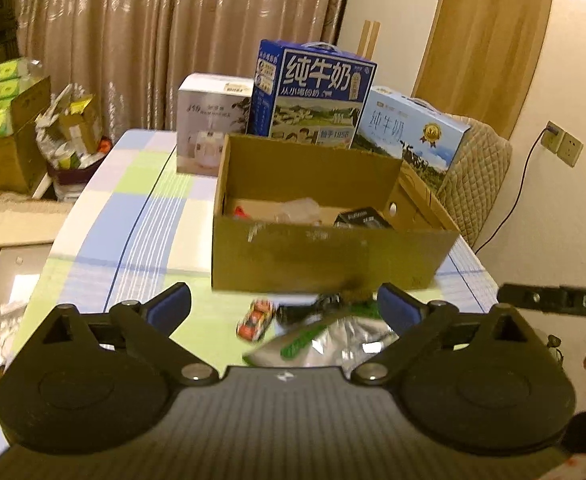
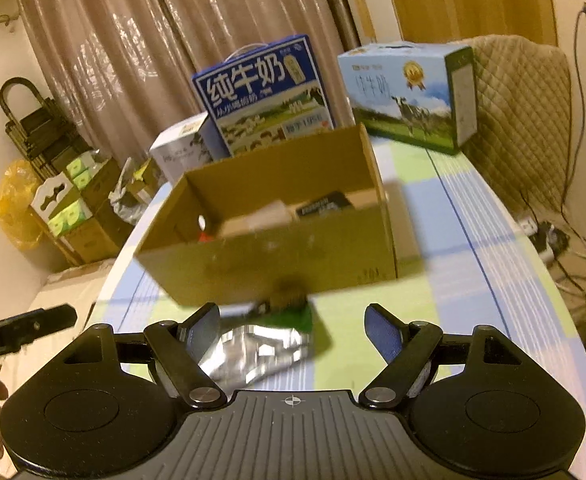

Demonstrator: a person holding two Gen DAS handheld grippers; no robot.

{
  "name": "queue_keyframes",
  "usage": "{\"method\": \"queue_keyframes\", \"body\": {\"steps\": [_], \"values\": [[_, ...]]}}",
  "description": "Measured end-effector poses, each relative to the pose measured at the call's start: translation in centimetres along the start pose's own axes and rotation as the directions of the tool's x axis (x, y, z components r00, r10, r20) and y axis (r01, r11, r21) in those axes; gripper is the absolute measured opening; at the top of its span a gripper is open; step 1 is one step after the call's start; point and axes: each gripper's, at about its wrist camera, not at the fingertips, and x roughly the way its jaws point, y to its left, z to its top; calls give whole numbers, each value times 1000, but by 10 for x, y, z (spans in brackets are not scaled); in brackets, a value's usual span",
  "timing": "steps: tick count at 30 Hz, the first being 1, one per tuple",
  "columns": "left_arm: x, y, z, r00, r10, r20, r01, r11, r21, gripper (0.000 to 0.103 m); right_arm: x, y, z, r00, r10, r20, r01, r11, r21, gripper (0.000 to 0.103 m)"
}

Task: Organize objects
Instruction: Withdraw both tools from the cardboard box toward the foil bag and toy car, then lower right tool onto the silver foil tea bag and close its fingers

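Left gripper (image 1: pixel 284 306) and right gripper (image 2: pixel 292 328) both spread, empty, level before cardboard box (image 1: pixel 325 256). Toy car (image 1: pixel 255 319), possibly blurred, seen by left wrist only.

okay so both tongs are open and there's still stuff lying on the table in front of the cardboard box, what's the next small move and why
Probably lower the left tongs onto the toy car and close. Both left and right tongs are open and hold nothing, the car lies loose on the table in front of the cardboard box, and it sits nearest the left tongs' gap.
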Motion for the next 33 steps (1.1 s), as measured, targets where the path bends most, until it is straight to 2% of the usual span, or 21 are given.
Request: {"method": "queue_keyframes", "body": {"steps": [5, 11, 22, 33], "values": [[-24, -3, -24, 1000, 11, -12, -11, 1000, -19, 101, -29, 1, -32, 1000, -2, -17, 3, 1000, 6, 77], [-41, -6, -46, 999, 37, -40, -37, 999, -4, 102, -47, 5, -54, 999, -4, -33, 4, 1000, 5, 77], [-53, -6, -53, 998, 45, -41, -44, 999, 13, 102, -54, 23, -66, 1000, -17, -23, 14, 990, -144, 77], [-38, 3, -58, 996, 50, -68, -48, 998, 32, 102, -37, 25, -69, 998, -16, -58, 2, 972, -235, 77]]}}
